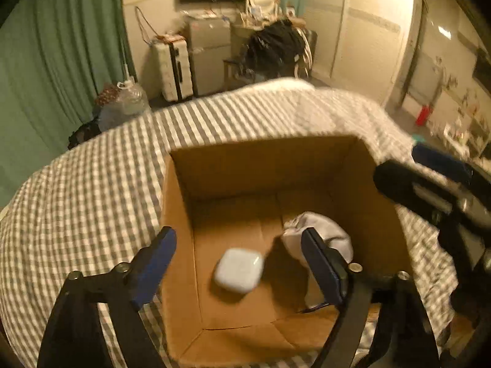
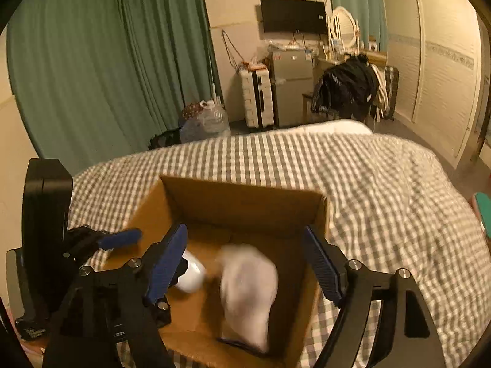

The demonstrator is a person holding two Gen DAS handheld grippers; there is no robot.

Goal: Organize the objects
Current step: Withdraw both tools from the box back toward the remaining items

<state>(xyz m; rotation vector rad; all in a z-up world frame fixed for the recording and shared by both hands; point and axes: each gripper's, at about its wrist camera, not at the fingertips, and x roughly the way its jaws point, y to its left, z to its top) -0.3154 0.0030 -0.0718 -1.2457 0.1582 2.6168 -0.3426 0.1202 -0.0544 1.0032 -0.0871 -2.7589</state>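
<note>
cardboard box (image 1: 362, 184): brown
earbud case (image 1: 238, 270): white
bedspread (image 1: 92, 190): grey-white gingham
curtain (image 2: 92, 61): green
gripper fingers (image 2: 167, 263): blue

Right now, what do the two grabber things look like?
Both look alike: the left gripper and the right gripper each have a black frame, silver screws and two blue ribbed fingers. No hands, sleeves or cables show.

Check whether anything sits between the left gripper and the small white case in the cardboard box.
Nothing visible does. The left gripper is open above the cardboard box, the white case below its fingers; the white pouch lies beside it.
</note>
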